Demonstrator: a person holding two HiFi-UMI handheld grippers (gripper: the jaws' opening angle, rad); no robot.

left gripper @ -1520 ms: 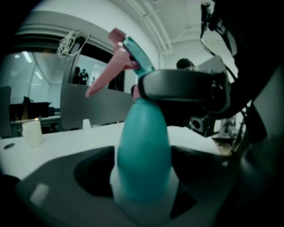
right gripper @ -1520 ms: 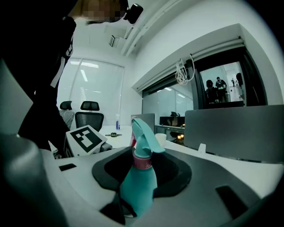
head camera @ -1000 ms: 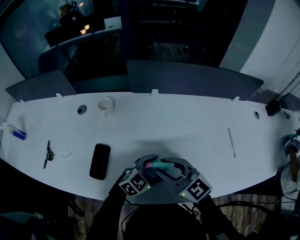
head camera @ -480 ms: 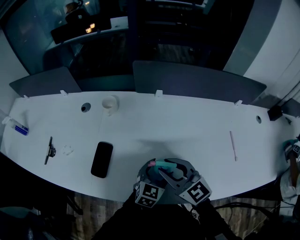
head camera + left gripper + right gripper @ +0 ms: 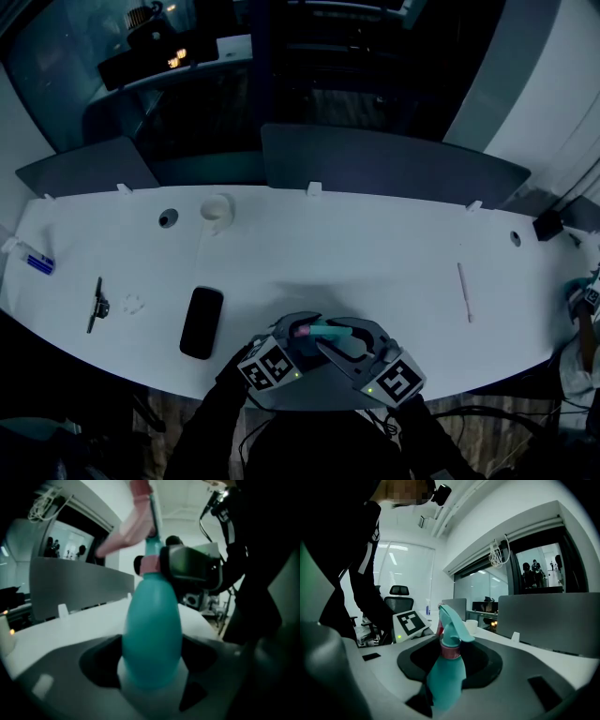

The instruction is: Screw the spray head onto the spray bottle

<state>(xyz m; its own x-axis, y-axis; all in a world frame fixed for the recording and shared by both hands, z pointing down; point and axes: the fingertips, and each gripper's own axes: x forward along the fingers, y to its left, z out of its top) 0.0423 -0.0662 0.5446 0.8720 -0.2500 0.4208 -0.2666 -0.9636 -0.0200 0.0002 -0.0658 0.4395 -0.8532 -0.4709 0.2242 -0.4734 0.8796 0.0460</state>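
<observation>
Black long sleeves (image 5: 208,427) cover both of the person's arms

This is an open-plan office. A long white desk (image 5: 375,248) runs the width of the head view, with grey divider panels (image 5: 394,164) standing along its far edge and round cable holes (image 5: 168,218) cut near the far corners. A paper cup (image 5: 217,209), a smartphone (image 5: 201,322) and a pen (image 5: 463,291) lie on it. The right gripper view shows a black swivel chair with headrest (image 5: 399,597), ceiling strip lights and glass-walled rooms (image 5: 539,571) with people standing behind.
</observation>
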